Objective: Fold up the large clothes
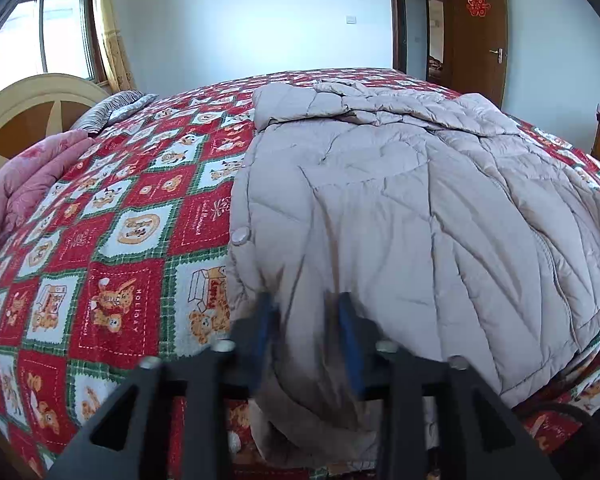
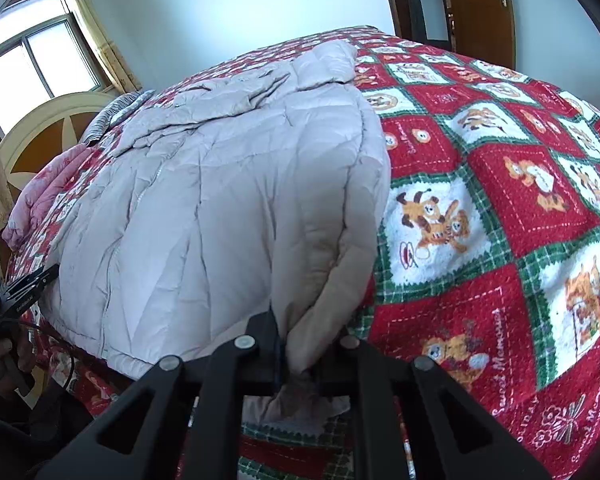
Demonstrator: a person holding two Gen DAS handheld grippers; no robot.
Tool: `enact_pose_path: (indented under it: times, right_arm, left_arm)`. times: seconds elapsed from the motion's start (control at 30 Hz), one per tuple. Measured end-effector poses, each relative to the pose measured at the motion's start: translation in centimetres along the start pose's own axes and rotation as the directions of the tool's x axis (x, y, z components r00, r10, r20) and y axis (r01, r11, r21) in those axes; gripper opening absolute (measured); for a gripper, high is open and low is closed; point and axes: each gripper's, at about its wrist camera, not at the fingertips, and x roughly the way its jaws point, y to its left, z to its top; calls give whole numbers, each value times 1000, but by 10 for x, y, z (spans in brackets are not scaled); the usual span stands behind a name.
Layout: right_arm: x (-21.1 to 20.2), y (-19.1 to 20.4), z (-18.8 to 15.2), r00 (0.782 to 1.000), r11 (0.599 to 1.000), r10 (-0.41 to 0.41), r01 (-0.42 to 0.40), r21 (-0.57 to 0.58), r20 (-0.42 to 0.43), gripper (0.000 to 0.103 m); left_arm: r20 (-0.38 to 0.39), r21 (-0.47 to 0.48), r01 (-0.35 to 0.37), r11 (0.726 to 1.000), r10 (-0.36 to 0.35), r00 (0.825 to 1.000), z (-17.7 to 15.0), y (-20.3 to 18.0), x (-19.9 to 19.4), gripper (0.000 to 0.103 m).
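Bedspread [image 1: 132, 240] beneath padded coat [image 1: 400, 208]

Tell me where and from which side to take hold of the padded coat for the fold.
Grip the padded coat along its near hem, one tongs at each bottom corner, coming in from the bed's near edge. It lies flat, hem toward you, collar at the far end. Both are placed so: left tongs around bunched hem, right tongs pinching the other corner. I'd then carry the hem toward the collar.
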Motion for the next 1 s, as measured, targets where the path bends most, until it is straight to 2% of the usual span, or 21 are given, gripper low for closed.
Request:
enact_pose_path:
  times: [0.03, 0.1, 0.2, 0.33, 0.37, 0.4, 0.43, 0.47, 0.5, 0.53, 0.63, 0.73, 0.9, 1.0]
  right_arm:
    - [1, 0, 0, 1000, 1000, 0, 0, 0, -1, 14]
    - [2, -2, -1, 1000, 1000, 2, -2, 2, -3, 14]
    - [4, -2, -2, 1000, 1000, 5, -5, 2, -8, 15]
    - [10, -6, -5, 1000, 1000, 13, -13, 7, -25, 17]
    - [11, -7, -6, 999, 1000, 18, -18, 8, -26, 17]
    - [10, -8, -6, 999, 1000, 21, -21, 3, -27, 17]
    - [9, -6, -6, 999, 1000, 23, -23, -14, -26, 15]
    - [7, -4, -5, 999, 999, 29, -29, -27, -24, 14]
    - [5, -3, -4, 999, 999, 38, -39, -33, -20, 13]
    - [2, -3, -3, 999, 998, 49, -49, -31, -14, 13]
    - [-12, -5, 2, 996, 996, 84, -83, -11, 21, 12]
    - [-36, -6, 11, 990, 993, 119, -120, 0, 79, 11]
    - [-94, -1, 28, 962, 984, 179, -180, -18, 204, 11]
    - [-125, 3, 39, 935, 973, 226, -229, -21, 274, 11]
  left_arm:
    - [4, -11, -10, 1000, 10, 1000, -1, 1, -2, 75]
    - [15, -51, -6, 999, 6, 1000, -4, 6, -5, 90]
    - [-12, -114, 73, 991, -75, 997, -8, 13, -3, 91]
    - [-98, -192, 130, 973, -151, 984, -22, 16, 16, 90]
    - [-88, -198, 140, 970, -160, 983, -24, 15, 17, 90]
    - [-67, -180, 141, 973, -155, 986, -25, 13, 14, 76]
    - [-63, -155, 151, 976, -162, 985, -25, 10, 13, 51]
    - [-59, -127, 164, 978, -173, 983, -22, 5, 10, 42]
    - [-50, -110, 167, 980, -174, 984, -20, 3, 7, 26]
    - [-41, -95, 174, 980, -179, 983, -17, 1, 3, 16]
    - [0, -71, 187, 980, -188, 982, -9, 0, -14, 10]
    - [73, -68, 234, 970, -229, 971, 5, 4, -41, 8]
    - [226, -69, 348, 935, -325, 918, 34, 12, -108, 7]
    - [309, -70, 414, 907, -375, 874, 50, 18, -144, 7]
